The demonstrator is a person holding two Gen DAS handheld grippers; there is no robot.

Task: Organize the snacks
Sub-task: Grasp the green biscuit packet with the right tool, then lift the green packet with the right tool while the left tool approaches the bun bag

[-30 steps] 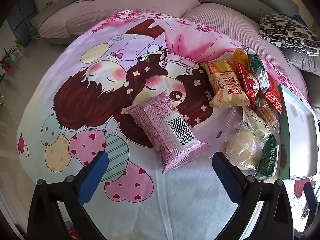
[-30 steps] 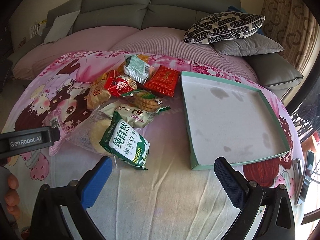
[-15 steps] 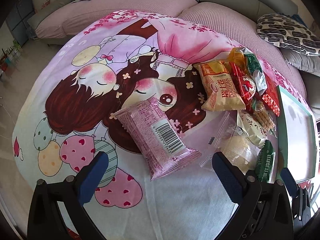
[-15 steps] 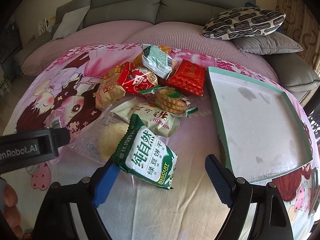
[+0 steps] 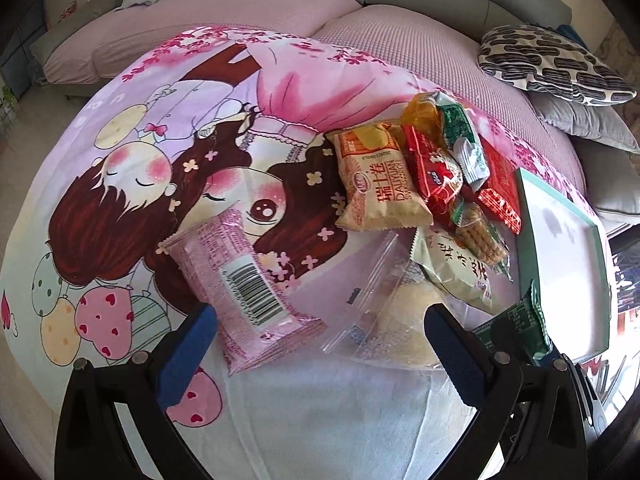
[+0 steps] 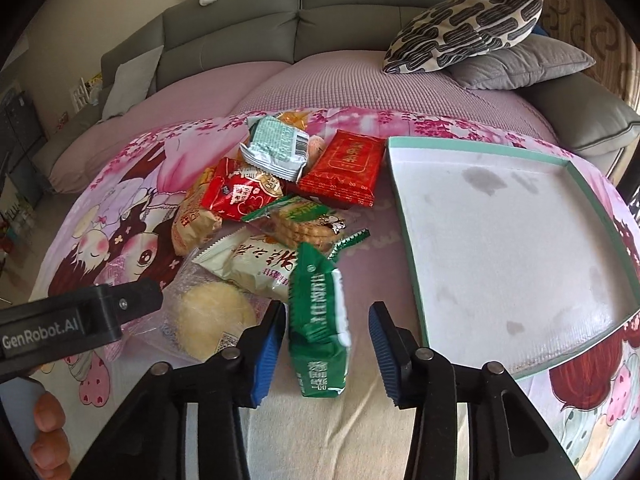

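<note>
Snacks (image 6: 276, 200) lie heaped on the cartoon blanket (image 5: 168, 184), just left of the tray's near-left edge; my right gripper (image 6: 327, 354) is closing around the green biscuit pack (image 6: 318, 320), which stands on edge between its pads (image 6: 267, 350), the left pad touching, the right just apart; a clear bag with a bun (image 6: 212, 316) crowds its left; my left gripper (image 5: 316, 356) gapes wide over the pink packet (image 5: 244, 288); the teal-rimmed tray (image 6: 416, 280) is bare inside; open blanket lies toward the near edge
</note>
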